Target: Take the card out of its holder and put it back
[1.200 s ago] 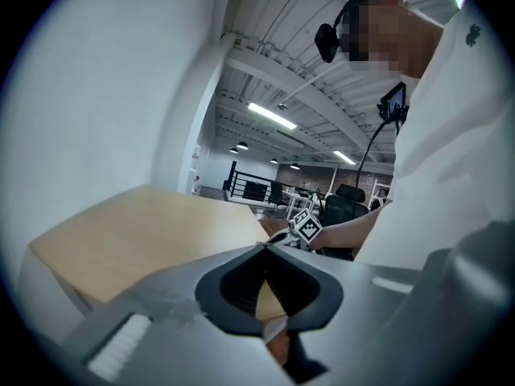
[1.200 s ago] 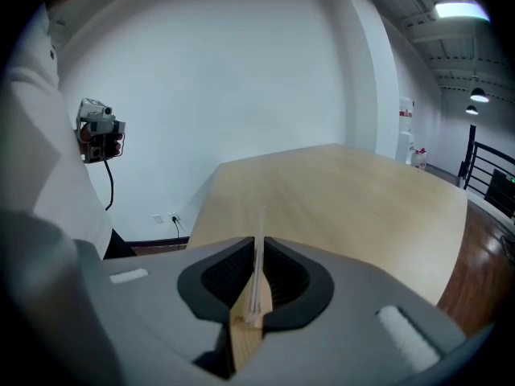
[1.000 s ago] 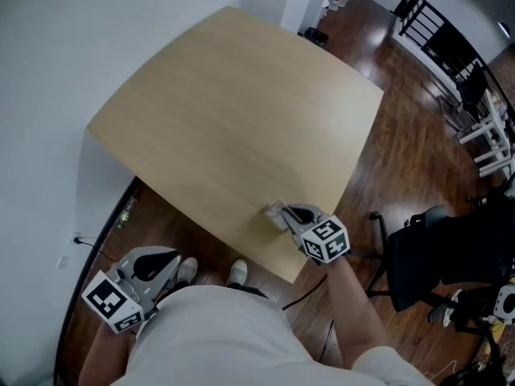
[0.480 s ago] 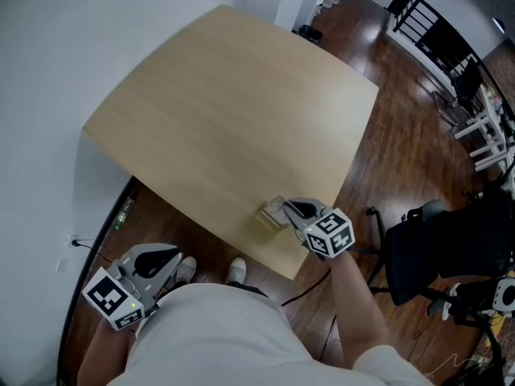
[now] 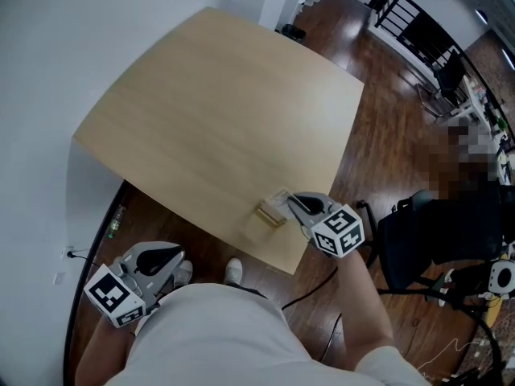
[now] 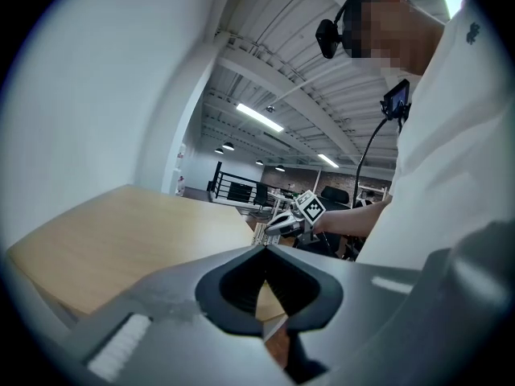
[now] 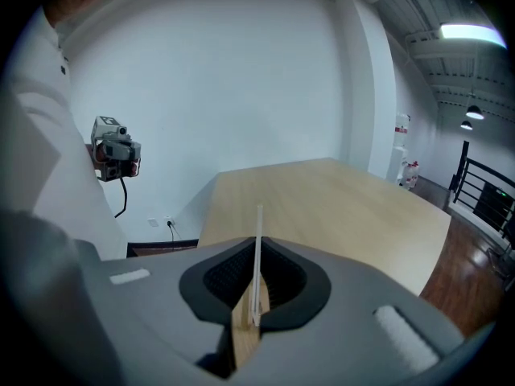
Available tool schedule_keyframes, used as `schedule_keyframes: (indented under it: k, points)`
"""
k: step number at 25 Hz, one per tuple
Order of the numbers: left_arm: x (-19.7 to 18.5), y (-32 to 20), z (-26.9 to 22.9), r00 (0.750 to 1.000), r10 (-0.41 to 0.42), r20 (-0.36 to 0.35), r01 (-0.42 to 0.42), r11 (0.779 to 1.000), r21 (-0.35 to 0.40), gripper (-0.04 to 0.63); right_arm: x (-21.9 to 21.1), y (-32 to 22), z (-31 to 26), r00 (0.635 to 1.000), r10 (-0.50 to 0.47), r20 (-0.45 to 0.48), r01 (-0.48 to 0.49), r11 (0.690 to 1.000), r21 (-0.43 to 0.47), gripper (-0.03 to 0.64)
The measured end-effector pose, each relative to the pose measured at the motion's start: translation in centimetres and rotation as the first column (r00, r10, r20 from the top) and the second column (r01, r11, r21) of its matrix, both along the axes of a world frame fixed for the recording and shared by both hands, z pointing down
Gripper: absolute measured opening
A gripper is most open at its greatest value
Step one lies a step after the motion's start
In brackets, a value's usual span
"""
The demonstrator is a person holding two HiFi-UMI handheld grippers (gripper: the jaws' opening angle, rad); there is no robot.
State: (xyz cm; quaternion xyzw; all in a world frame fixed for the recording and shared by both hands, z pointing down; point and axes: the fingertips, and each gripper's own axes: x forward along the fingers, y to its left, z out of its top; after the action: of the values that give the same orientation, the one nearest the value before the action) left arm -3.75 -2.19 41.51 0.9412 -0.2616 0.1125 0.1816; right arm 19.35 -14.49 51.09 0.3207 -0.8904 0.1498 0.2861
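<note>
**Card (image 7: 259, 219) pinched edge-on in right gripper (image 7: 257, 252), nr table's near edge**

In the right gripper view the card is seen as a thin white strip, upright, standing out of the jaws toward 12 o'clock. Its lower part is sandwiched btw. the two dark pads (image 7: 219, 278). The jaws are brought practically together, w/ only the card's thickness left btw. them, and the card is clamped there.

In the head view this gripper is held over the wooden table (image 5: 217, 111), close to its near edge, w/ jaws aimed toward approx. 10 o'clock. A small wooden holder (image 5: 268, 214) is set on the table at approx. 9 o'clock from the jaw tips, just beside them. Whether the card's bottom edge is clear of the holder's slot can't be told.

The left gripper (image 5: 170, 257) is held off the table, at approx. 7 o'clock from the holder and well apart from it, beside the person's body and over the dark wood floor (image 5: 378, 151). In the left gripper view its jaws are seen closed tip to tip, w/ nothing gripped. Only the table edge is seen through the gap behind the pads.
</note>
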Motion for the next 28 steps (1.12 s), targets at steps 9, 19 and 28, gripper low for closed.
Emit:
schedule_keyframes:
  k: [9,19,28]
  points:
    - [-2.9,-0.5,-0.5,0.996,0.085,-0.022,-0.084,0.996,0.023,0.005,-2.2,3.8,-4.2,0.998,0.063,-0.012,-0.062,0.996,0.060,0.021]
    - [-5.7,0.4,-0.4,0.975,0.220,-0.021,-0.219,0.975,0.036,0.005,-8.3,11.7,-6.7,0.995,0.100,-0.004,-0.099,0.993,0.070,0.021]
    - [-8.9,1.0,-1.0,0.953,0.303,-0.011,-0.302,0.952,0.044,0.005,-14.9,18.1,-8.7,0.991,0.135,0.015,-0.136,0.989,0.061,0.021]
